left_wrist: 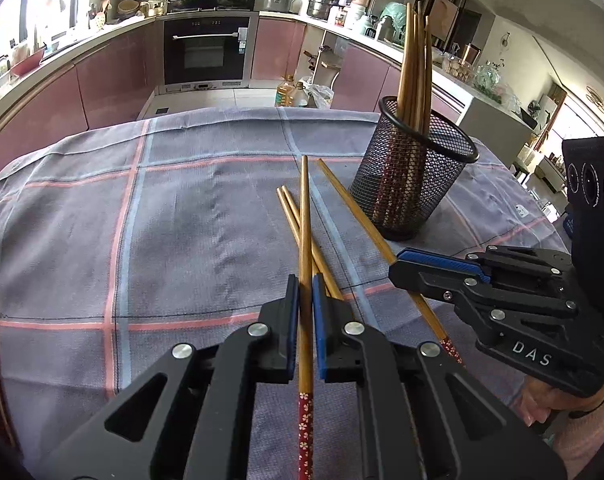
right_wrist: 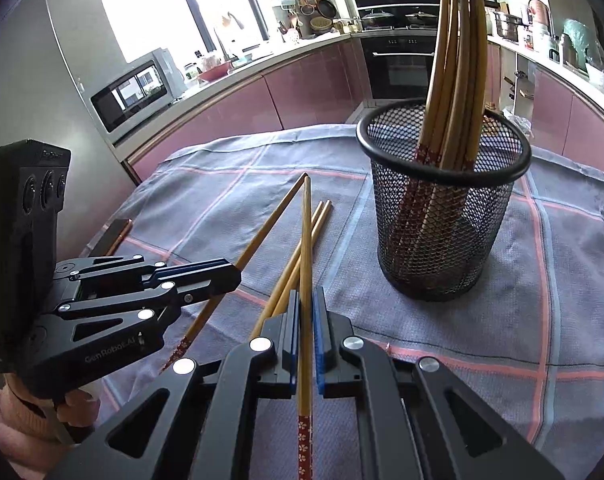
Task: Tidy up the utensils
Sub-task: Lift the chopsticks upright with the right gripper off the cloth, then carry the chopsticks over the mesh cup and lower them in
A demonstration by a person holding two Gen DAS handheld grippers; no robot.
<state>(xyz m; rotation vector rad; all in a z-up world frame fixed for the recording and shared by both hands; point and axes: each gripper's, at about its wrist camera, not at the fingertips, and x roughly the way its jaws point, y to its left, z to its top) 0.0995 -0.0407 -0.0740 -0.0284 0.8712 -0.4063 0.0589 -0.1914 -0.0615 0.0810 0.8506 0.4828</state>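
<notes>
Chopsticks [left_wrist: 305,240] in both claws, "DAS" on right claw [left_wrist: 397,268]

I see daylight blowing out the window [right_wrist: 150,12] at upper left in both views, with the panes clipped to white. The tablecloth [left_wrist: 182,220] is evenly lit, with soft shadows. There's heavy fisheye bending on the counters [left_wrist: 62,64] and dark vignette corners. Centre is sharp, edges slightly soft, and there's a mild glare streak on the fridge door [right_wrist: 62,60].
</notes>
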